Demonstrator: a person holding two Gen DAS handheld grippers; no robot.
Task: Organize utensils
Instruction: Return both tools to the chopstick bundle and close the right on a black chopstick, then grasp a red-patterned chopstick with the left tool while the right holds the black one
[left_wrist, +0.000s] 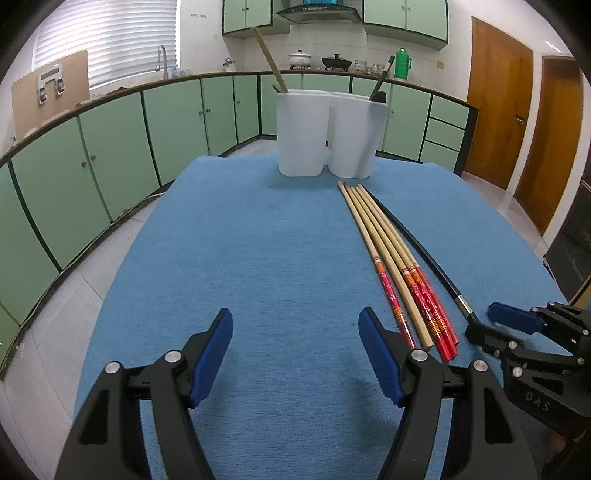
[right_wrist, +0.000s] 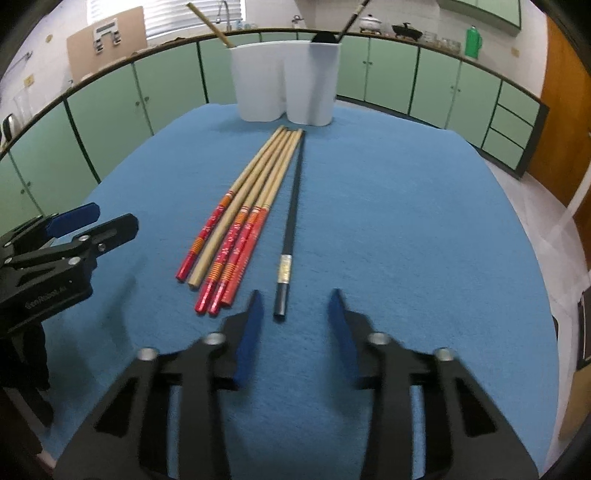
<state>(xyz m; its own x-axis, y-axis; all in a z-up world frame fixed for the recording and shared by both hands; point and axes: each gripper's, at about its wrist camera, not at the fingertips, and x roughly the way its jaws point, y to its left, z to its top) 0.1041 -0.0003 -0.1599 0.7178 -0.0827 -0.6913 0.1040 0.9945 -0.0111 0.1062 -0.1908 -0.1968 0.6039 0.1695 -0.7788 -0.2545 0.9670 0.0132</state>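
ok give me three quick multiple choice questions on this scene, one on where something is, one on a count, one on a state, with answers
1. Where does the black chopstick lie relative to the wooden chopsticks, seen from the right wrist?
A. to their right
B. to their left
C. across them

2. How many wooden chopsticks lie on the blue cloth?
A. three
B. five
C. eight

3. What state is the right tool in?
A. shut on the black chopstick
B. open, holding nothing
C. shut, empty

Answers:
1 A: the black stick lies alone, just right of the bundle.
2 B: four with red ends plus one plain.
3 B: its blue pads stand apart, with the black stick's near end just ahead of the gap, ungripped.
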